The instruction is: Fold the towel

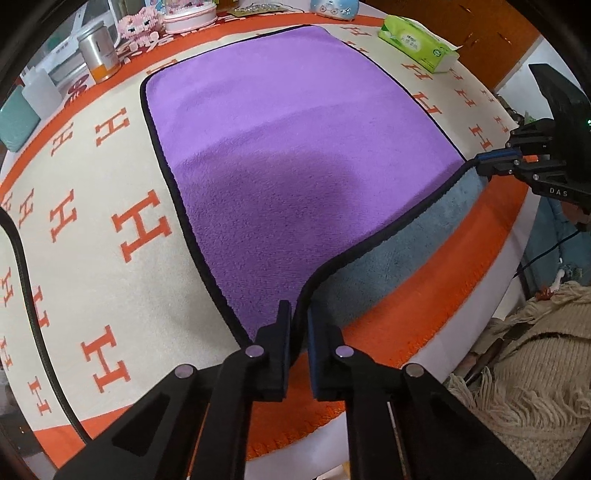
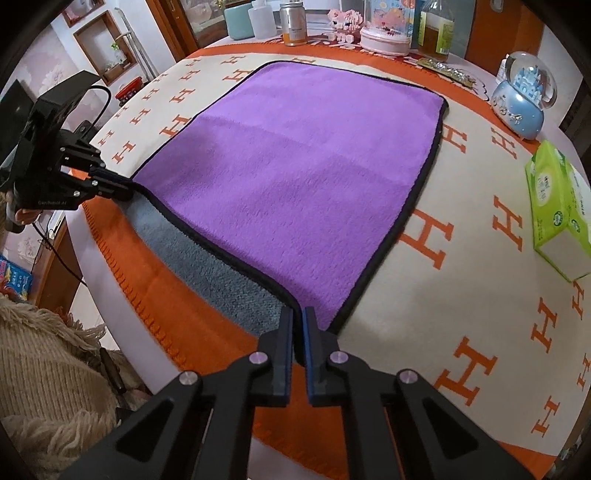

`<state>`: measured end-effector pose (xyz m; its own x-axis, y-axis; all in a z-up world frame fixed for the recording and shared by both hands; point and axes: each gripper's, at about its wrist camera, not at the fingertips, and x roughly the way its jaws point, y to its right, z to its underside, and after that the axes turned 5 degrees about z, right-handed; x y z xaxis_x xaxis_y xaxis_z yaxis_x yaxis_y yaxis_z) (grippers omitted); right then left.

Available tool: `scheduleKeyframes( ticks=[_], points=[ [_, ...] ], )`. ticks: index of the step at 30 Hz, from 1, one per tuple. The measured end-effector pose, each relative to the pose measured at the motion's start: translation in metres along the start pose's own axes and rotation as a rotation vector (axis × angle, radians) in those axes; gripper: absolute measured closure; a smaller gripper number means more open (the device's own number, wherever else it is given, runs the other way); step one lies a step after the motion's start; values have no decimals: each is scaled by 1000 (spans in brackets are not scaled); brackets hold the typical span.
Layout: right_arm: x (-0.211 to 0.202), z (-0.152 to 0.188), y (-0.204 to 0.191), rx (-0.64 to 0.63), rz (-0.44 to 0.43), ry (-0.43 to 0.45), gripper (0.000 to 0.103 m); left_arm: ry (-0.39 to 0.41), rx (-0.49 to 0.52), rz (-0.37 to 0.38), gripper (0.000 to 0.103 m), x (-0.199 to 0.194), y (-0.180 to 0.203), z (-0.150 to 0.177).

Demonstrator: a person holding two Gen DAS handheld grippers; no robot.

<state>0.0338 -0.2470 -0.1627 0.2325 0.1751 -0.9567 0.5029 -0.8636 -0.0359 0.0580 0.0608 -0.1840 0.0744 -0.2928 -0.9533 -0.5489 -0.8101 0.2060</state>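
A purple towel [image 1: 280,147] with a black hem and a grey underside lies spread on the round table; it also shows in the right wrist view [image 2: 303,166]. My left gripper [image 1: 298,314] is shut on the towel's near left corner. My right gripper [image 2: 298,314] is shut on the near right corner; it shows in the left wrist view [image 1: 480,162] at the right. The left gripper shows in the right wrist view [image 2: 125,186] at the left. The near edge is lifted between them, and the grey underside [image 1: 399,254] shows beneath.
The table carries a cream and orange cloth [image 1: 110,240] with H marks. A green tissue pack [image 1: 417,42] lies at the right. A metal tin [image 1: 98,51], a pink box [image 1: 190,18], bottles and a blue snow globe [image 2: 524,99] stand along the far edge.
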Motion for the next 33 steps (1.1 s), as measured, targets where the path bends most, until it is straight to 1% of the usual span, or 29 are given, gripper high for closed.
scheduleKeyframes(
  ticks=[5, 9, 12, 17, 21, 26, 33],
  points=[
    [-5, -5, 0, 11, 22, 20, 99, 27, -25, -38, 98, -9, -1, -5],
    [-16, -15, 4, 22, 59, 54, 99, 93, -57, -77, 99, -30, -6, -18],
    [-25, -27, 12, 42, 89, 89, 99, 143, -78, -118, 99, -46, -12, -33],
    [-38, -61, 29, 91, 147, 158, 99, 216, -100, -200, 99, -64, -25, -71],
    [-44, -87, 42, 129, 191, 209, 99, 250, -130, -245, 99, -68, -40, -104],
    [-42, -123, 61, 156, 237, 234, 99, 288, -155, -287, 99, -67, -60, -141],
    [-19, -170, 100, 226, 272, 233, 99, 306, -199, -320, 99, -54, -91, -184]
  ],
)
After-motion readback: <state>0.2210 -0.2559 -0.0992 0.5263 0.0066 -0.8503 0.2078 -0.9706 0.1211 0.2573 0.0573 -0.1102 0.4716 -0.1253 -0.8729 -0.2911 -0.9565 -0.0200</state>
